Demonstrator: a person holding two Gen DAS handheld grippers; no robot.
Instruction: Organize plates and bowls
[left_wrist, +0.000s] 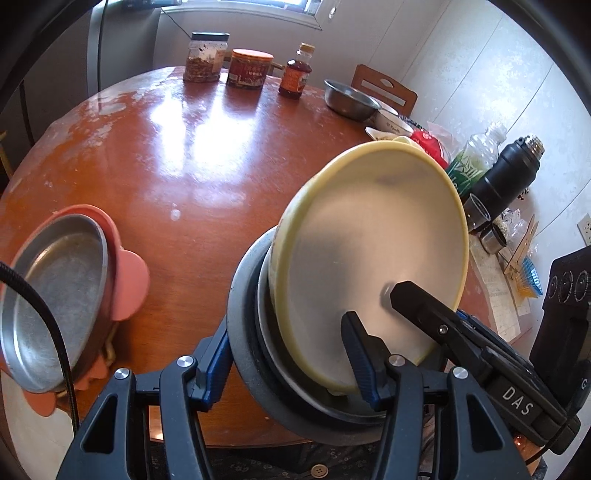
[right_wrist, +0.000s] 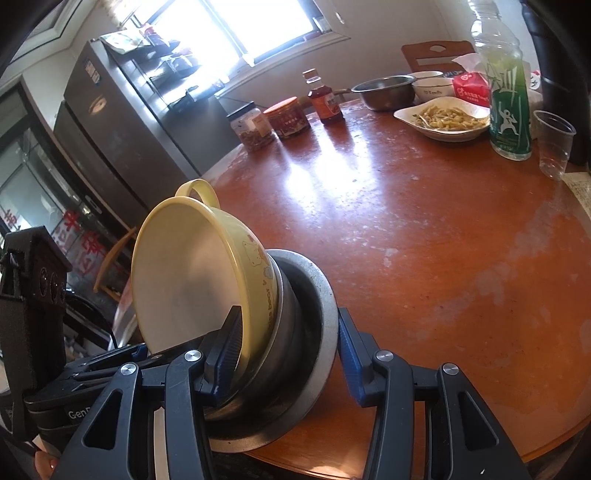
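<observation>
1. My left hand-held gripper (left_wrist: 291, 363) is partly open and clamped across a nested stack of dishes. One blue-padded finger (left_wrist: 214, 363) sits on the outside of the grey outer bowl (left_wrist: 240, 314); the other presses inside the yellow bowl (left_wrist: 369, 258).
2. My right hand-held gripper (right_wrist: 286, 360) grips the same stack from the other side, jaws about equally far apart. Its left finger (right_wrist: 225, 350) lies inside the yellow bowl, and its right finger (right_wrist: 351, 363) is against the rim of the grey outer bowl.
3. The stack is tipped on its side at the near edge of the round wooden table (left_wrist: 166, 166), mouths turned toward me. A steel bowl (right_wrist: 286, 317) is nested between the yellow bowl and the grey one.
4. The yellow bowl has a loop handle (right_wrist: 197, 192) at its top and a bear print on its wall.
5. To my left on the table stands a pink-handled dish (left_wrist: 125, 273) with a steel plate (left_wrist: 55, 295) in it.
6. At the far side I see two jars (left_wrist: 207, 57), a sauce bottle (left_wrist: 295, 72), another steel bowl (left_wrist: 349, 98) and a white dish of food (right_wrist: 441, 118).
</observation>
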